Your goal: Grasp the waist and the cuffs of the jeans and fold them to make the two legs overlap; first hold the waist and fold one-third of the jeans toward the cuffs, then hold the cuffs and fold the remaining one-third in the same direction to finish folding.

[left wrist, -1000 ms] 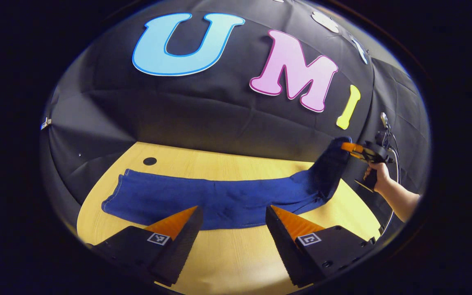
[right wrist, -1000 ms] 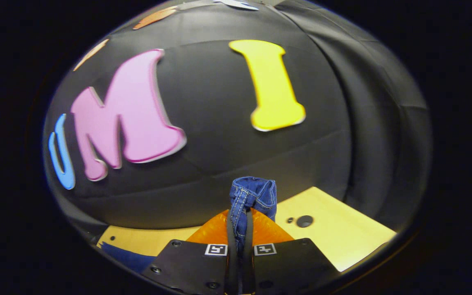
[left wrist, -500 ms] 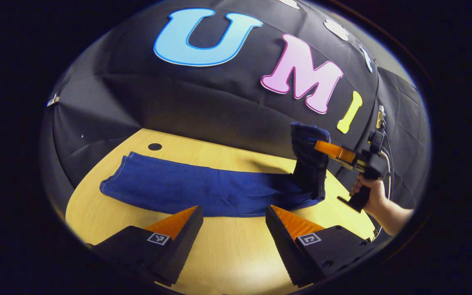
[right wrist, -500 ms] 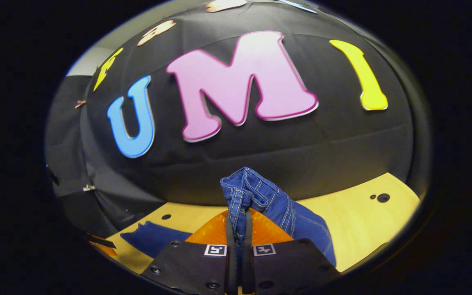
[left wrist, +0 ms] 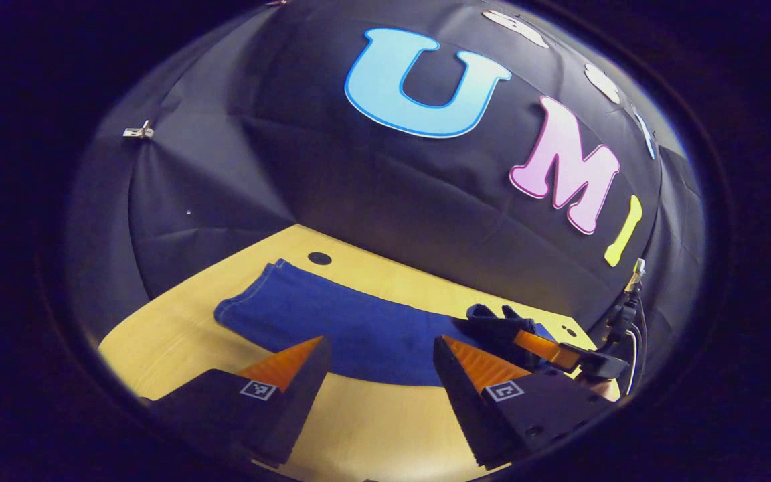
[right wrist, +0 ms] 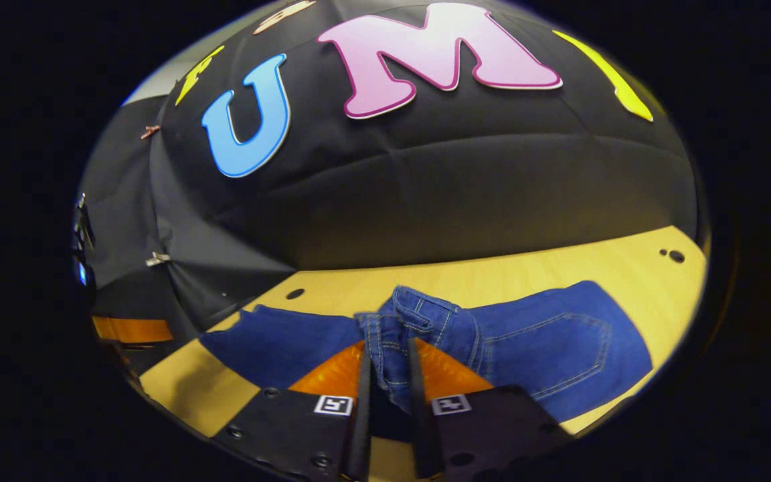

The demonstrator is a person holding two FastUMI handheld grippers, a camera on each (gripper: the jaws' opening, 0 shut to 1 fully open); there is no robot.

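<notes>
The blue jeans [left wrist: 332,321] lie lengthwise on the wooden table [left wrist: 178,321], with the cuffs [left wrist: 258,298] at the far left end. My left gripper [left wrist: 379,351] hovers open over the table's near side, just in front of the legs, with nothing between its fingers. In the right gripper view, the waist end [right wrist: 419,314] is folded over onto the legs [right wrist: 278,341], back pocket [right wrist: 553,345] facing up. My right gripper [right wrist: 389,345] holds a bunch of waistband between its fingers, low over the cloth. That gripper [left wrist: 533,338] also shows at the right end of the jeans in the left gripper view.
The black cloth wall [left wrist: 359,201] closes off the table's far side right behind the jeans. Small dark holes [left wrist: 319,258] [right wrist: 675,256] mark the tabletop. Cables [left wrist: 630,314] hang at the right in the left gripper view. Bare wood [left wrist: 372,422] lies in front of the jeans.
The right gripper carried the lifted waist over toward the cuffs and down onto the legs; its fingers stand slightly farther apart. The left gripper stayed open, and its view swung left.
</notes>
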